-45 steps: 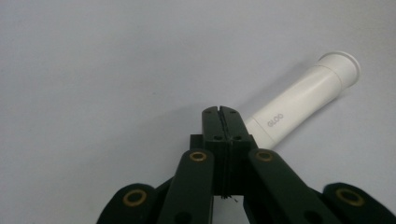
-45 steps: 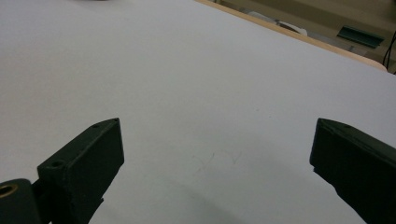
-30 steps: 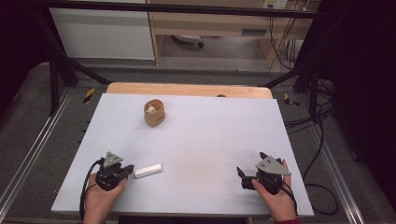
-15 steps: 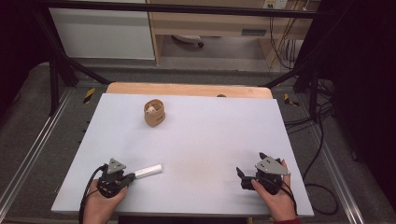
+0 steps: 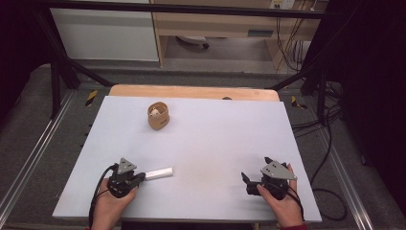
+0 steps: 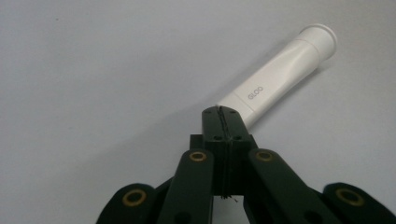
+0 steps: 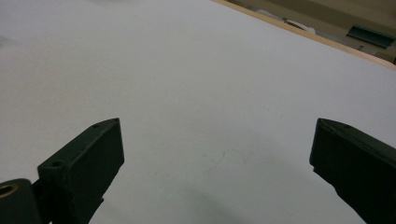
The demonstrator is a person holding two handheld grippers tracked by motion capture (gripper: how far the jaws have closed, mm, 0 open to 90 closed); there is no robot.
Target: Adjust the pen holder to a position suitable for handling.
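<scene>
A small round tan container (image 5: pixel 158 116) stands upright on the far left part of the pale worktop (image 5: pixel 215 143), well apart from both hands; a whitish item sits inside it, too small to identify. The white tube (image 6: pixel 280 77) lies flat on the worktop near the front left edge, just beside the left tool (image 6: pixel 223 119). In the left gripper view the tube is a smooth white cylinder with a flared collar at its far end and the grey lettering "GLOO" on its side. The left tool's jaws are clenched together, pad against pad, with their tips at the tube's near end; the tube is not between them. The right tool (image 7: pixel 217 154) rests near the front right edge, jaws spread wide apart over bare worktop, grasping nothing.
</scene>
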